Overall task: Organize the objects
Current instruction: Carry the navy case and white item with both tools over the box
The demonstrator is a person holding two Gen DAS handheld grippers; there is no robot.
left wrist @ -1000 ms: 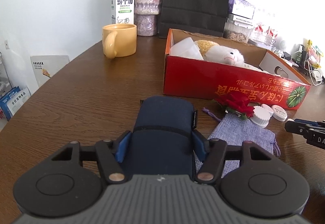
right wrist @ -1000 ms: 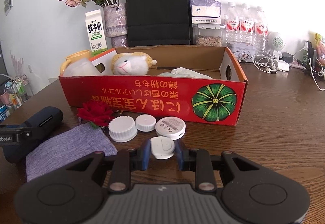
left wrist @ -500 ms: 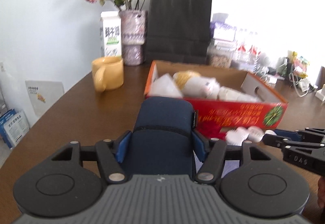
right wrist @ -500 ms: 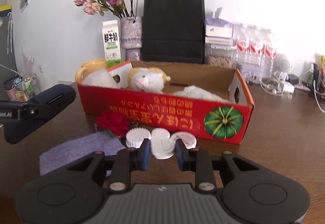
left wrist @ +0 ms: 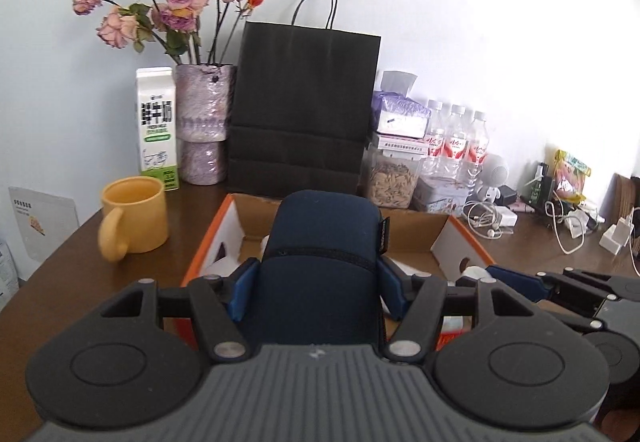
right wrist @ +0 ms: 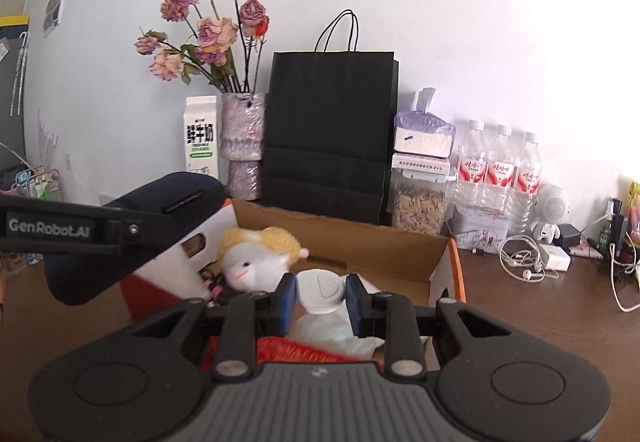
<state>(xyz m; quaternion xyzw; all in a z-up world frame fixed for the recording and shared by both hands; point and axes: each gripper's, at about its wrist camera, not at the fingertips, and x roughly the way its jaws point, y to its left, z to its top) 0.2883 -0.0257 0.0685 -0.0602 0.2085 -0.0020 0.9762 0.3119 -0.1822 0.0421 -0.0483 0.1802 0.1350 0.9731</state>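
Box (right wrist: 360, 246) (plush visible only from right wrist): left gripper (left wrist: 316, 294) clamps navy case (left wrist: 320, 262), right gripper (right wrist: 322, 300) white disc (right wrist: 322, 292)

"GenRobot.AI" is printed in grey on the black finger of the left gripper (right wrist: 52, 228). Large black Chinese characters, 鲜牛奶, are carried on the white-and-green milk carton (right wrist: 201, 139).

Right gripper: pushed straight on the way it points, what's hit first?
Likely the box's far inner wall, passing above the tissue. The right gripper holds a white case above the box; depth unclear.
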